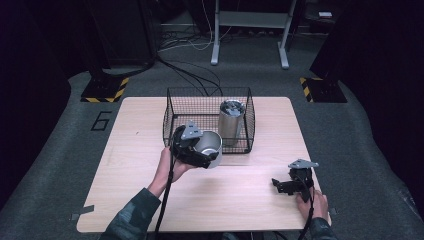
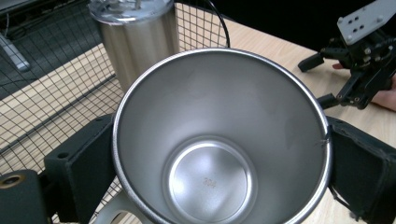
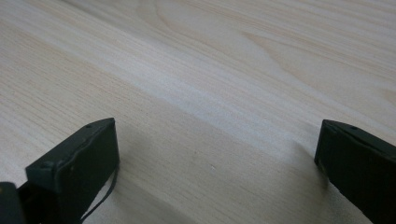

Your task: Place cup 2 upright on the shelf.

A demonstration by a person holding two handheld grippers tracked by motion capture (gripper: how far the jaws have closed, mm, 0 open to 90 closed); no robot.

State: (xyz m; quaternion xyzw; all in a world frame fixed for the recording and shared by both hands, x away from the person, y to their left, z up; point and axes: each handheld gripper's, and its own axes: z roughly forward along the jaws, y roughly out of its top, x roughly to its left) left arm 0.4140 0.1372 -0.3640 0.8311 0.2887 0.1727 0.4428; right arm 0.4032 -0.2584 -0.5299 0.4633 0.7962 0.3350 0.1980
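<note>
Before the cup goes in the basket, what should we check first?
1. Left claw has the steel cup squeezed on both sides: ok.
2. Cup has nothing inside, so nothing spills when tipped: ok.
3. Wire basket has free floor left of the lidded tumbler: ok.
4. Cup is lifted above the basket's front rim: cannot tell; it hangs at the front edge.
5. Right claw is open, low over the table and well away from the basket: ok.
6. Left cable trails toward the person, away from the basket: ok.
</note>
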